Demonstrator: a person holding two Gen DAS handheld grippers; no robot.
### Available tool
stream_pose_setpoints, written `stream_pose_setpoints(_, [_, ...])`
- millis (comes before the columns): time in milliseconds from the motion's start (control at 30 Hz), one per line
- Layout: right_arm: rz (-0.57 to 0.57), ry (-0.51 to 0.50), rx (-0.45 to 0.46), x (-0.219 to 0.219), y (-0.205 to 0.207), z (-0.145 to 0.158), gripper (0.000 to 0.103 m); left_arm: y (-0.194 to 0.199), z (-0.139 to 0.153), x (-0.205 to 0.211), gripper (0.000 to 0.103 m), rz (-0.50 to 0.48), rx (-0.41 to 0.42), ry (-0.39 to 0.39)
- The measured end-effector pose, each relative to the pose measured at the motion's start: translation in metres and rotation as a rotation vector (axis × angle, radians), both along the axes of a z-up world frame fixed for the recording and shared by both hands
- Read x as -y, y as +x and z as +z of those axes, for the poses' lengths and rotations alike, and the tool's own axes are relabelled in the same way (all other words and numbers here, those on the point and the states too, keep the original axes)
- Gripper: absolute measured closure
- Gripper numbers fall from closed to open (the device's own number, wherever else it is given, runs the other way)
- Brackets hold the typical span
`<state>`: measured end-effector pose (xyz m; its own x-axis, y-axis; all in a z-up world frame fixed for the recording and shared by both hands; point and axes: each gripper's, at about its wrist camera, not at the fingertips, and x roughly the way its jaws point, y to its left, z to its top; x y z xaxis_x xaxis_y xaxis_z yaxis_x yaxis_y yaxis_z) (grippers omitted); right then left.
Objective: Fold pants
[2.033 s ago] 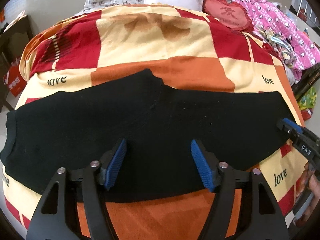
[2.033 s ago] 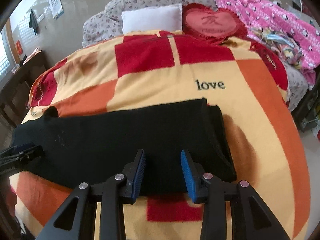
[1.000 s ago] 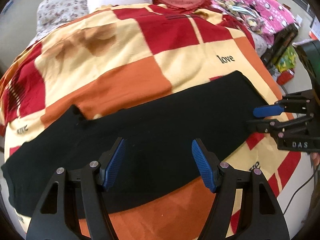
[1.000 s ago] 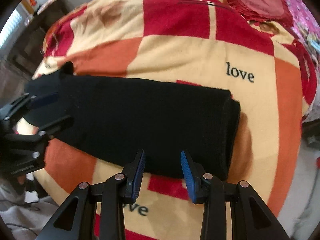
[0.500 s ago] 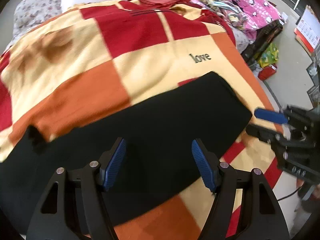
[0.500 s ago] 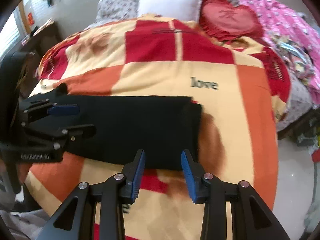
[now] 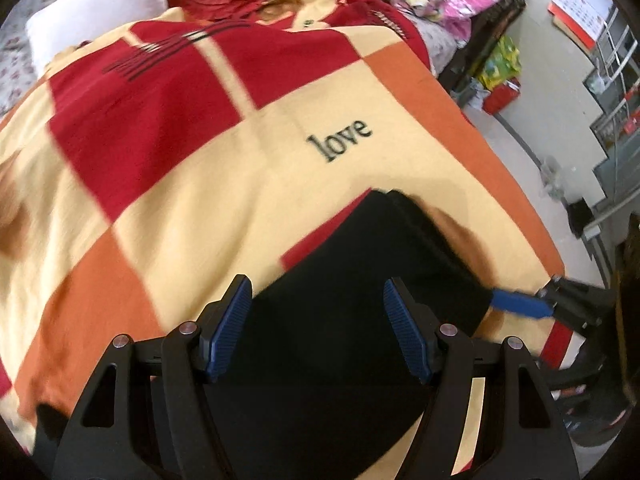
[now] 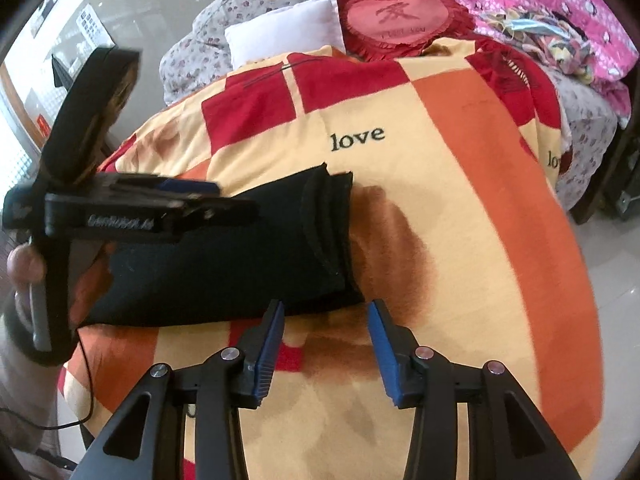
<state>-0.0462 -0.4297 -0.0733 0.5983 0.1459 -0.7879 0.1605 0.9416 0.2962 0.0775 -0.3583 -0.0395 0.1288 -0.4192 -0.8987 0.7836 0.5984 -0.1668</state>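
Pants (image 8: pixel 224 248) — black, folded into a long band, layered end toward the word "love" | on the checked blanket (image 8: pixel 460 200) of the bed | my left claw (image 7: pixel 318 328) spread wide above the cloth, gripping nothing | my right claw (image 8: pixel 326 344) opening, empty, just short of the near edge — white pillow (image 8: pixel 288 28), red heart cushion (image 8: pixel 396 20) beyond.

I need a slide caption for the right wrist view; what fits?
Right gripper, jaws opening and empty, nears the end of black pants on a checked blanket.

free: blanket (image 8: pixel 460 208) beyond pants (image 8: pixel 240 248) | obstacles: pillows (image 8: pixel 288 28), probably clear of reach
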Motion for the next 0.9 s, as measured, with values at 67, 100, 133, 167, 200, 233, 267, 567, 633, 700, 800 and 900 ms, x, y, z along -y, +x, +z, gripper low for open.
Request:
stream_pose_setpoints(67, [-0.002, 0.001, 0.027, -0.001, 0.0, -0.002, 0.058, 0.002, -0.003, 0.011, 0.034, -0.034, -0.014, -0.009])
stream_pose_setpoints(100, [-0.004, 0.01, 0.033, -0.002, 0.001, -0.002, 0.058, 0.003, -0.004, 0.015, 0.034, -0.042, -0.022, -0.014])
stream_pose_setpoints(133, [-0.008, 0.018, 0.038, 0.0, 0.001, -0.002, 0.058, 0.004, -0.005, 0.019, 0.034, -0.044, -0.028, -0.019])
stream_pose_setpoints(167, [-0.011, 0.026, 0.044, 0.0, 0.002, -0.003, 0.057, 0.006, -0.006, 0.024, 0.034, -0.049, -0.034, -0.027])
stream_pose_setpoints(200, [-0.017, 0.036, 0.054, 0.001, 0.003, -0.004, 0.057, 0.008, -0.008, 0.028, 0.034, -0.059, -0.041, -0.03])
stream_pose_setpoints(233, [-0.019, 0.041, 0.06, 0.001, 0.002, -0.004, 0.057, 0.009, -0.011, 0.032, 0.034, -0.073, -0.051, -0.029])
stream_pose_setpoints(267, [-0.021, 0.042, 0.068, 0.0, 0.003, -0.004, 0.056, 0.011, -0.012, 0.036, 0.034, -0.076, -0.051, -0.026])
stream_pose_setpoints(567, [-0.019, 0.056, 0.086, -0.002, 0.012, -0.006, 0.054, 0.021, -0.01, 0.052, 0.034, -0.117, -0.086, -0.066])
stream_pose_setpoints(633, [-0.022, 0.071, 0.091, 0.0, 0.012, -0.006, 0.054, 0.021, -0.01, 0.053, 0.034, -0.131, -0.103, -0.074])
stream_pose_setpoints(700, [-0.022, 0.074, 0.094, 0.001, 0.012, -0.006, 0.054, 0.02, -0.011, 0.058, 0.033, -0.15, -0.107, -0.075])
stream_pose_setpoints(800, [-0.028, 0.079, 0.098, 0.0, 0.013, -0.006, 0.054, 0.016, -0.01, 0.062, 0.029, -0.178, -0.094, -0.064])
stream_pose_setpoints(900, [-0.035, 0.098, 0.11, 0.001, 0.015, -0.007, 0.054, 0.012, -0.011, 0.066, 0.029, -0.204, -0.089, -0.07])
